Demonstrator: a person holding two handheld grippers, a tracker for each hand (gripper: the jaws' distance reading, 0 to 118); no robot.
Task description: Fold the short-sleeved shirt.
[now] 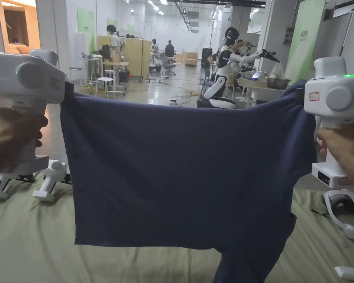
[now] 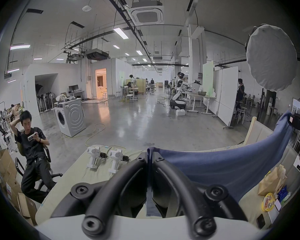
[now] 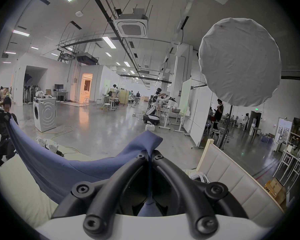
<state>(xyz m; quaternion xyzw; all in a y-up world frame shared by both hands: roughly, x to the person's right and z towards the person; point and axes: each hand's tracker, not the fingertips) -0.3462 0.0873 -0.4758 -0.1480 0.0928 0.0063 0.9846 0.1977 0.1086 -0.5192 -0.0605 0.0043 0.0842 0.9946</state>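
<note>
Shirt (image 1: 180, 169) is hanging mid-frame; I am clamping its top corners in left hand-held gripper (image 2: 150, 154) and right hand-held gripper (image 3: 150, 152), keeping tension even while lowering flat.

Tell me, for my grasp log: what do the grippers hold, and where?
The blue shirt: left gripper and right gripper each pinch an upper corner.

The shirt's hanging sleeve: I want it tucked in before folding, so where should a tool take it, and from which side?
Grip the sleeve at its lower edge, coming from the right: it droops below the shirt hem on that side. Both tools, left and right, are shut on the top corners, so one must probably let go first.
</note>
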